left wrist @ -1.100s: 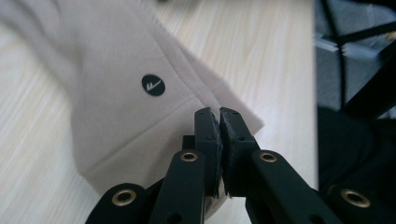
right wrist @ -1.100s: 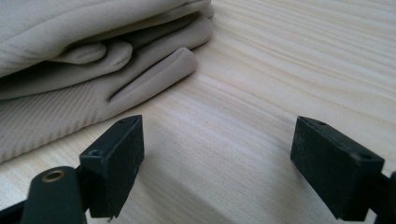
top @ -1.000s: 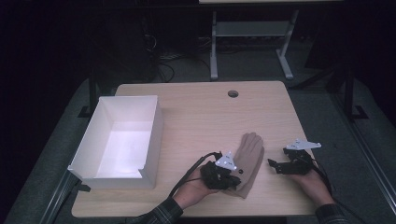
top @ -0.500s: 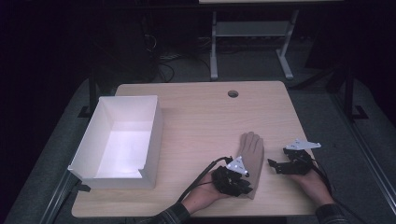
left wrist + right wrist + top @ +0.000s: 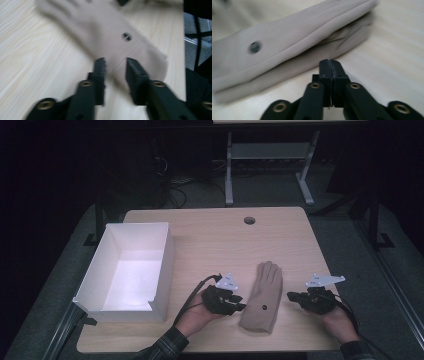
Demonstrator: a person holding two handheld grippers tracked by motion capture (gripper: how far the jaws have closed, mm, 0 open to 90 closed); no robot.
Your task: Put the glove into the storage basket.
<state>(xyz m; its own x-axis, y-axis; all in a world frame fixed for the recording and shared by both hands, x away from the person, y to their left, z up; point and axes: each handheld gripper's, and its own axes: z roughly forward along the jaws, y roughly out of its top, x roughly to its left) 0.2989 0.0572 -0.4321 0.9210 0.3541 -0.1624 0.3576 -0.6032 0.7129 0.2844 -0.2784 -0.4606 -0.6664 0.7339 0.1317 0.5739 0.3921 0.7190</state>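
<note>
A: Left gripper [image 5: 115, 67]: your jaws stand partly apart and have just been opening, nothing pinched between them; the pads hover just short of the cuff end of the glove [image 5: 105, 35]. Right gripper [image 5: 330, 66]: jaws pressed together on nothing, having just snapped closed, tips just beside the glove's long edge and not touching it.

B: Where does the glove sit?

A: Flat on the table [image 5: 210, 235], palm side down, between your two grippers, cuff toward you and fingers pointing away. From the glove, the left gripper [image 5: 239, 306] is just beside the cuff on one side; the right gripper [image 5: 295, 296] is near on the other side.

B: Step in hand?

A: By my reading, the approach to a grasp. Next move calls for you to ease the left jaws over the cuff edge and close on the fabric; the right would need to reopen before it can help.

B: Hand pose?

A: Both hands low, grippers lying near level, pointed inward at the glove. Farther off, well apart from the glove past your left hand [image 5: 192, 320], stands the open white box [image 5: 165, 245].
</note>
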